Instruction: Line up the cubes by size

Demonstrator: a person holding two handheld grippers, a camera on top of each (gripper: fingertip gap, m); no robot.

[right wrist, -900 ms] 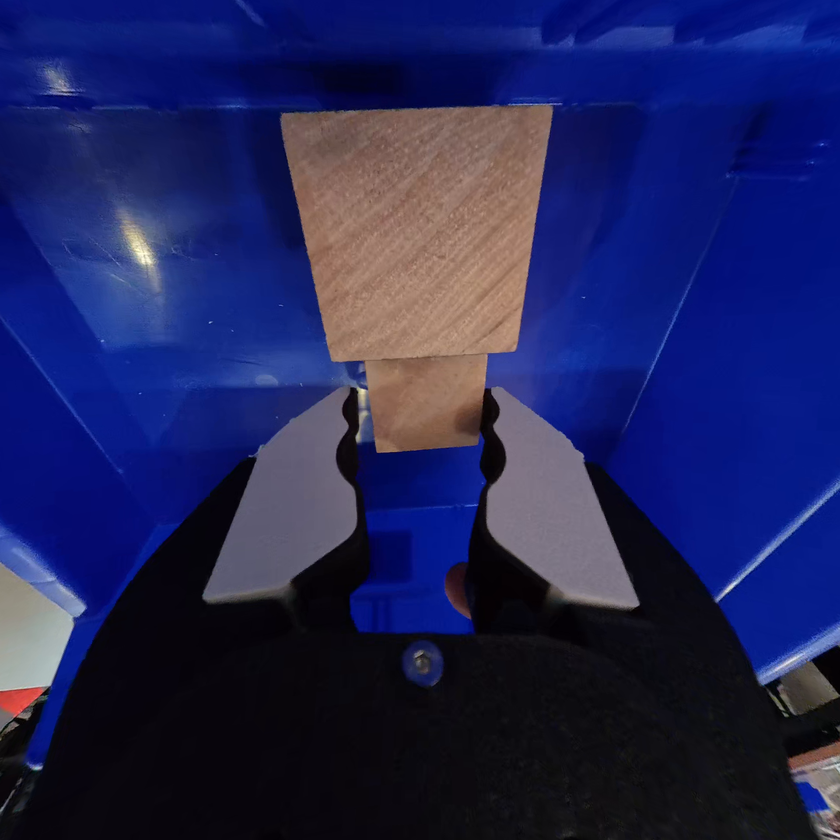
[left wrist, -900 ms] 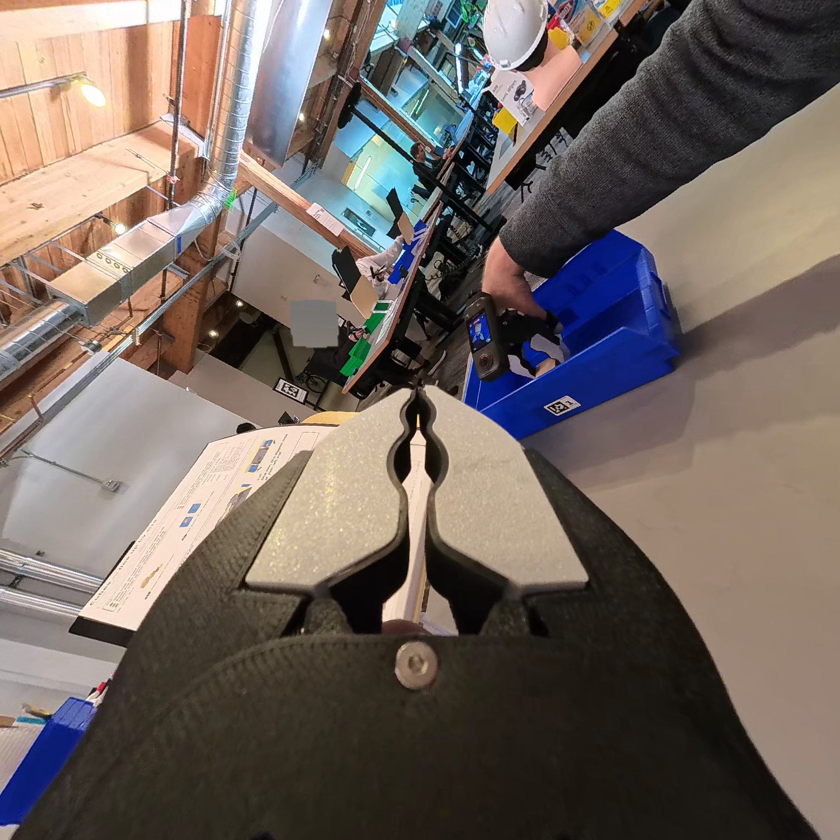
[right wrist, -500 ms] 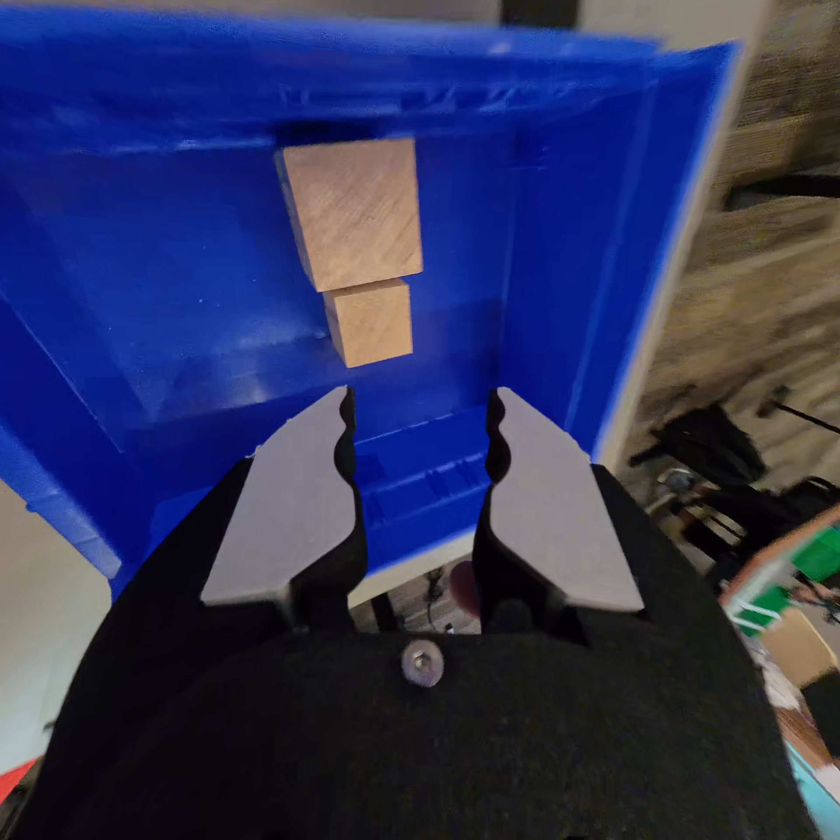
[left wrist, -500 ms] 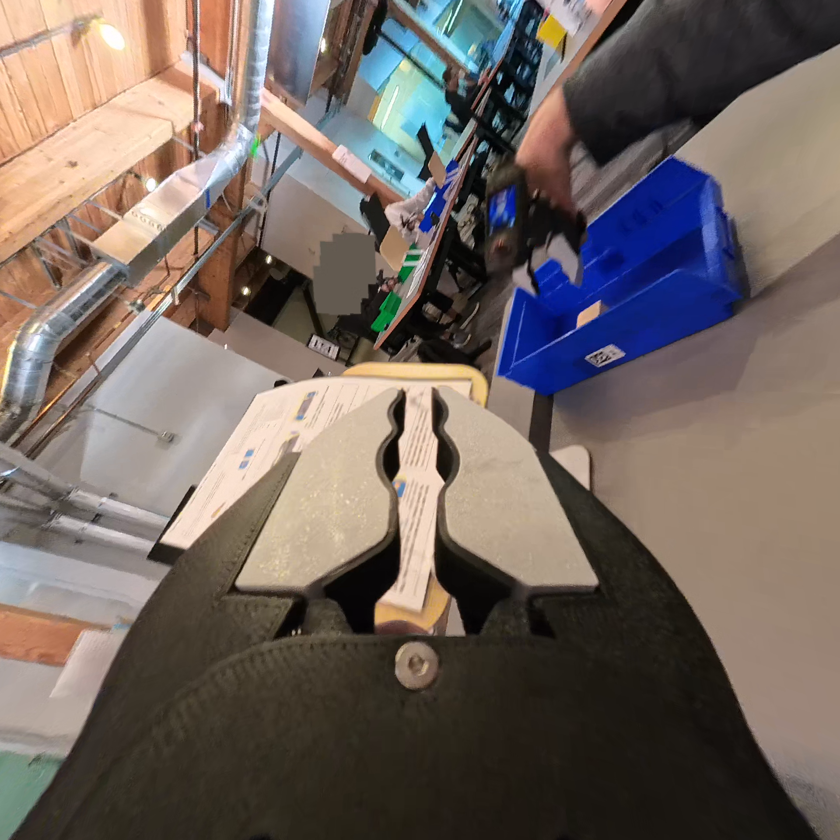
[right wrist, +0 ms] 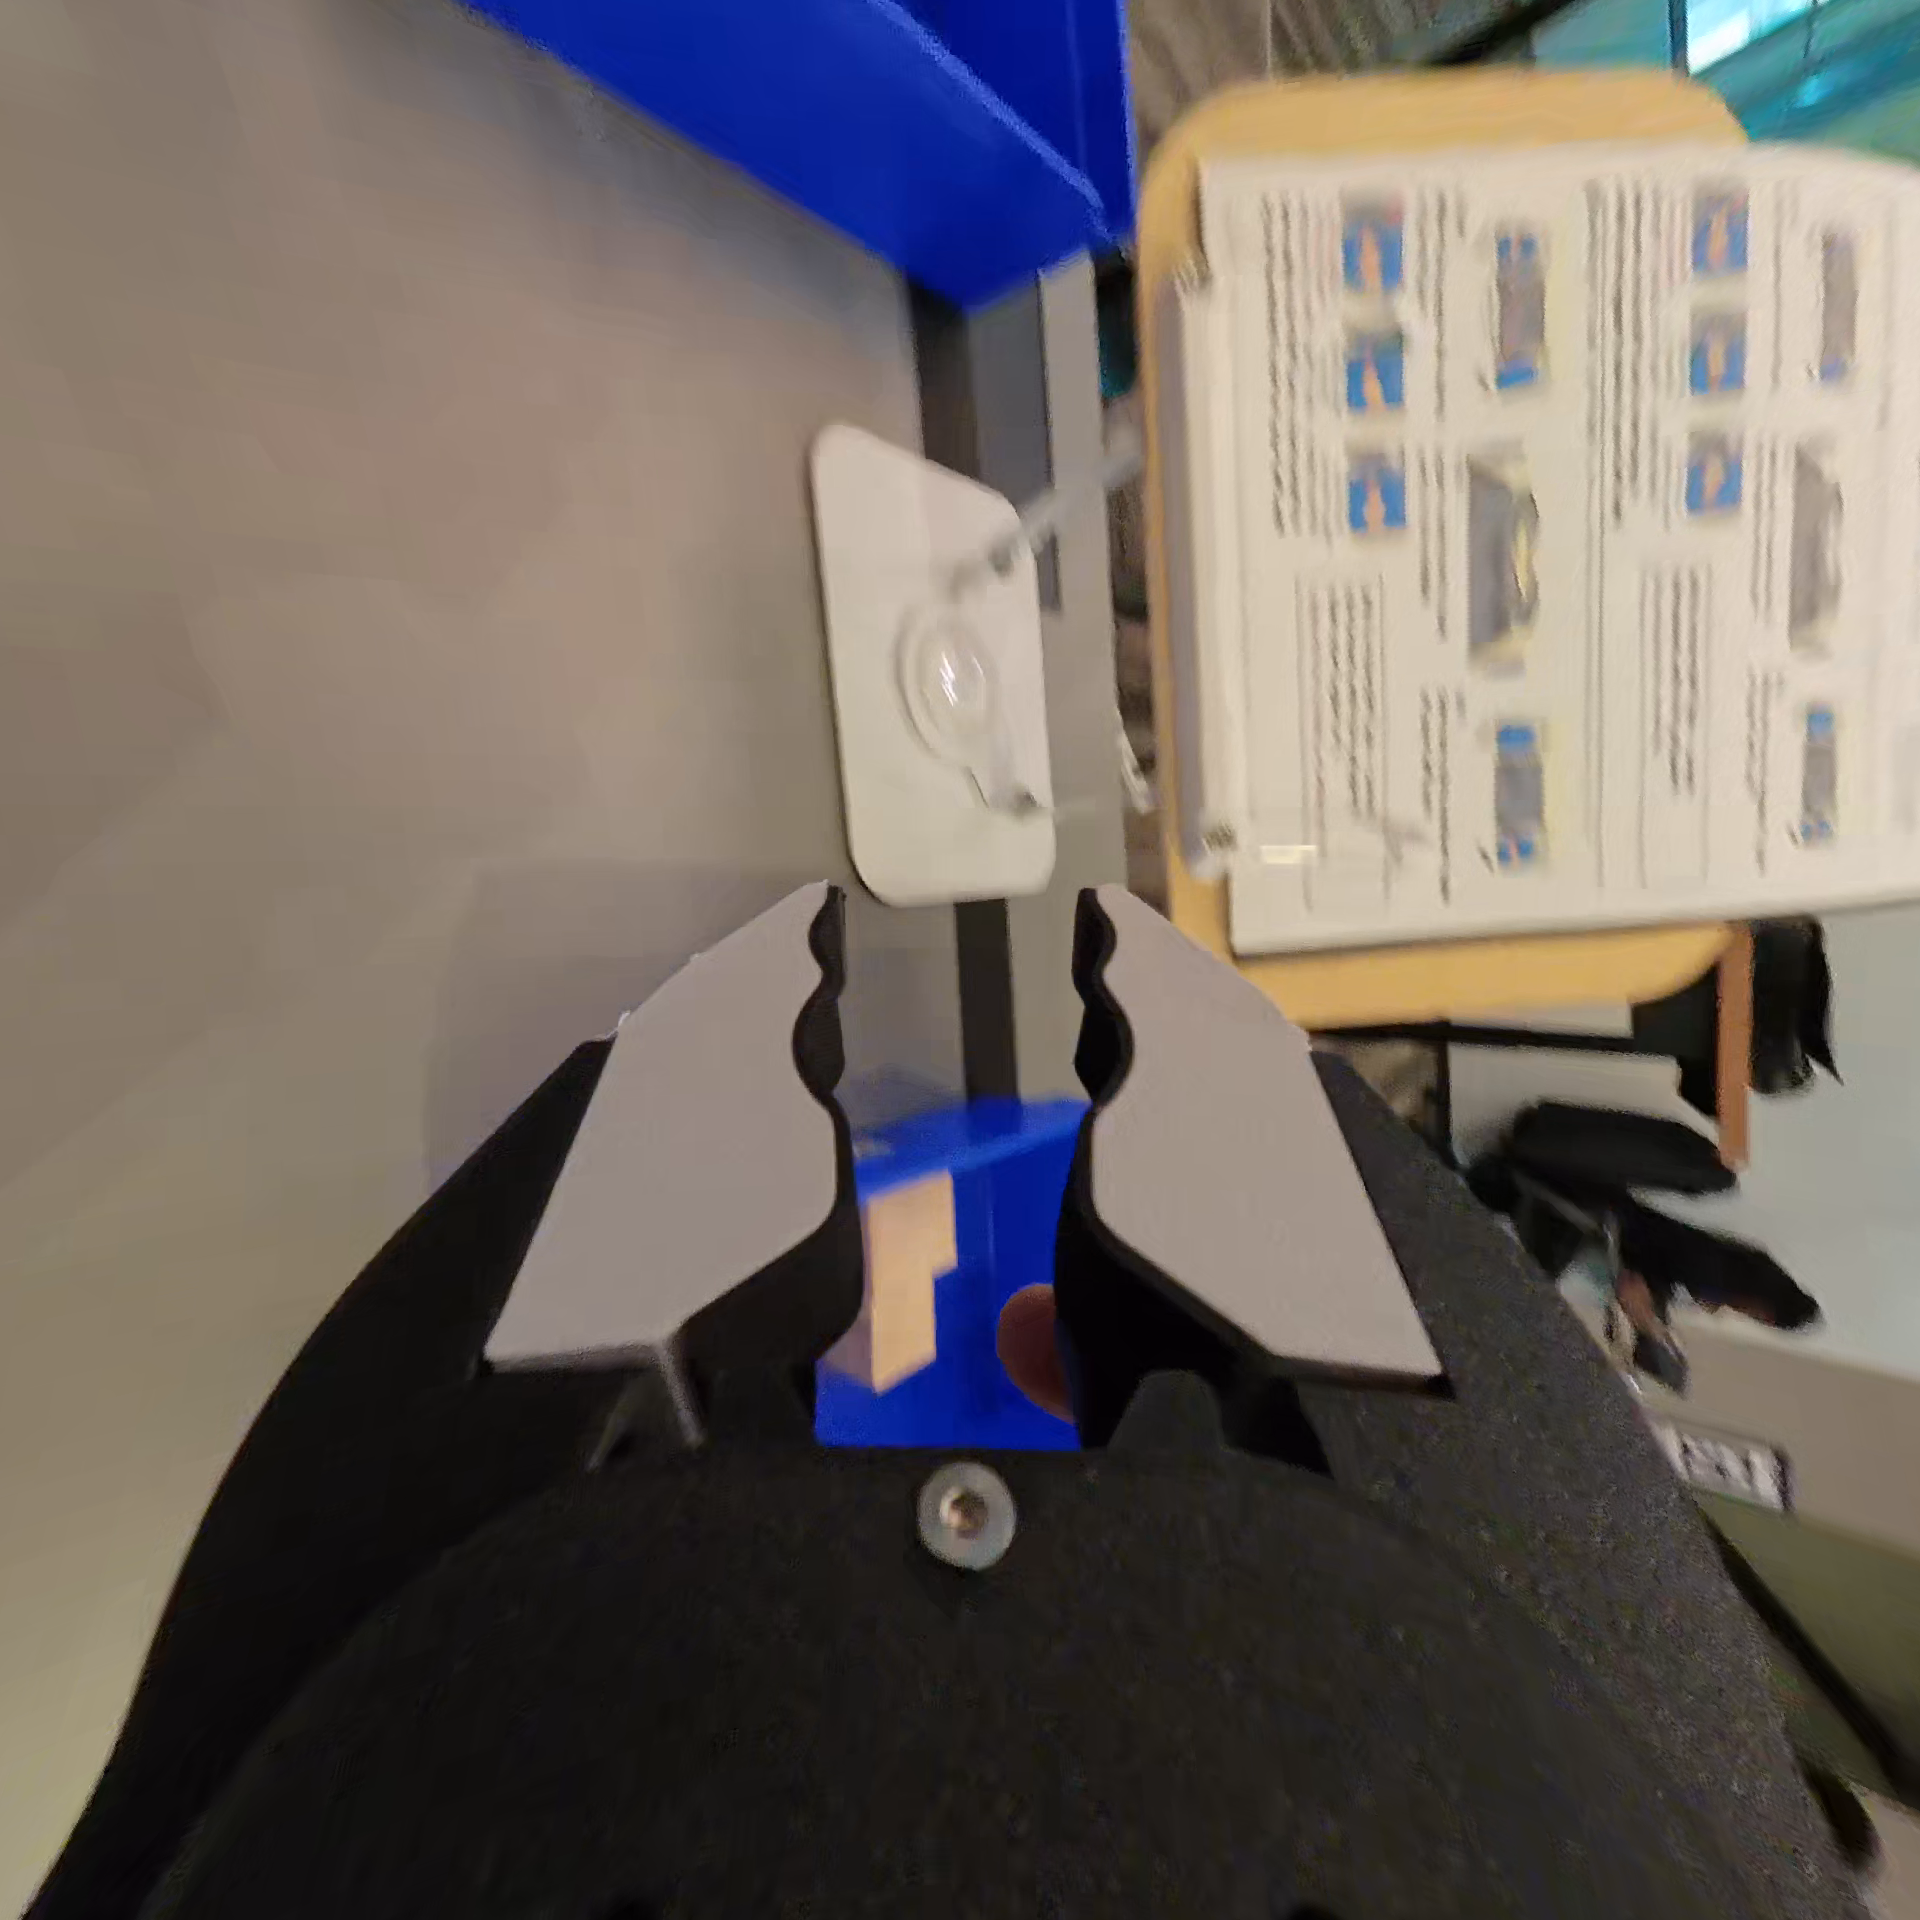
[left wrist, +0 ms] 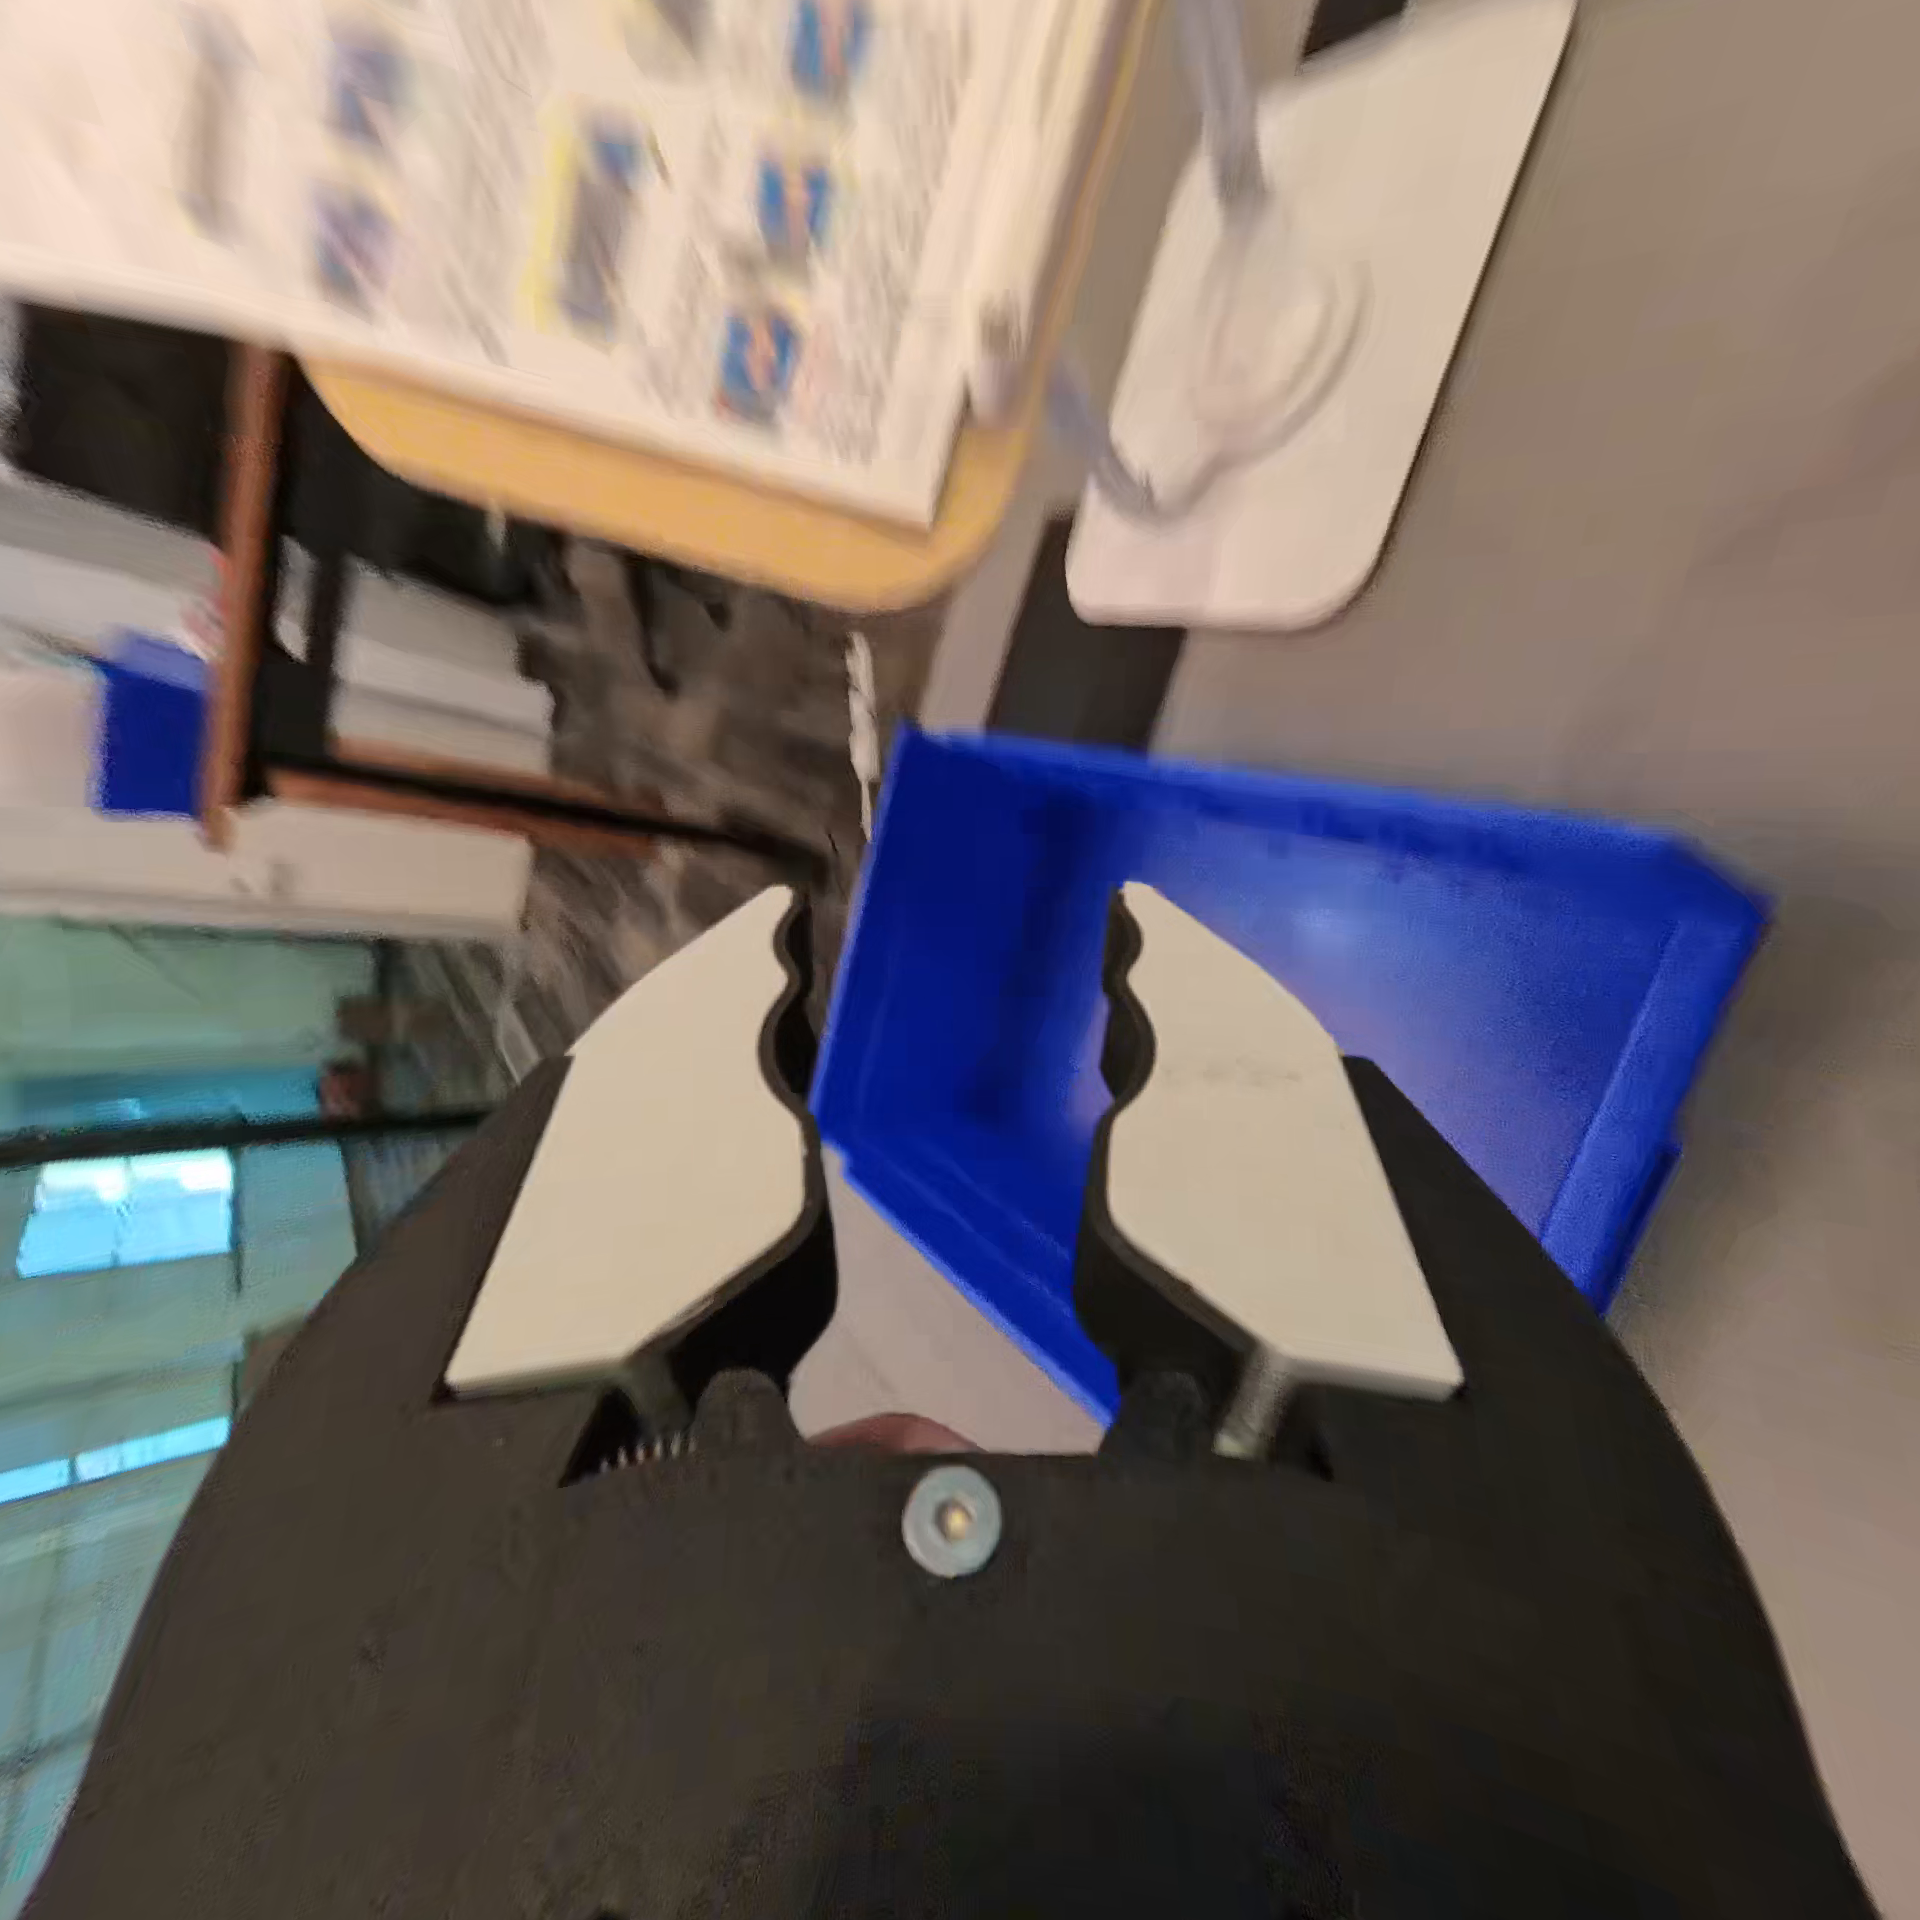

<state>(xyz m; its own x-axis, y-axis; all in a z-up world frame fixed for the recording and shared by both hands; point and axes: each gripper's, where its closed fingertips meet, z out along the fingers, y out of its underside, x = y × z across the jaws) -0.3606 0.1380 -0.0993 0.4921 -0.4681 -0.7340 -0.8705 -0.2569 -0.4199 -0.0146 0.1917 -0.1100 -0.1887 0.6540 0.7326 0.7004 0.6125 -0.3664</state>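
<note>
Right wrist view shows the right hand-held gripper (right wrist: 958, 914) open and empty, now pulled back from the blue bin (right wrist: 935, 1143) where two wooden cubes (right wrist: 902, 1278) sit together.

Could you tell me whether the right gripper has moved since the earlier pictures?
Yes. The right gripper has pulled up and away from the blue bin; its open fingers now frame the grey table.
</note>
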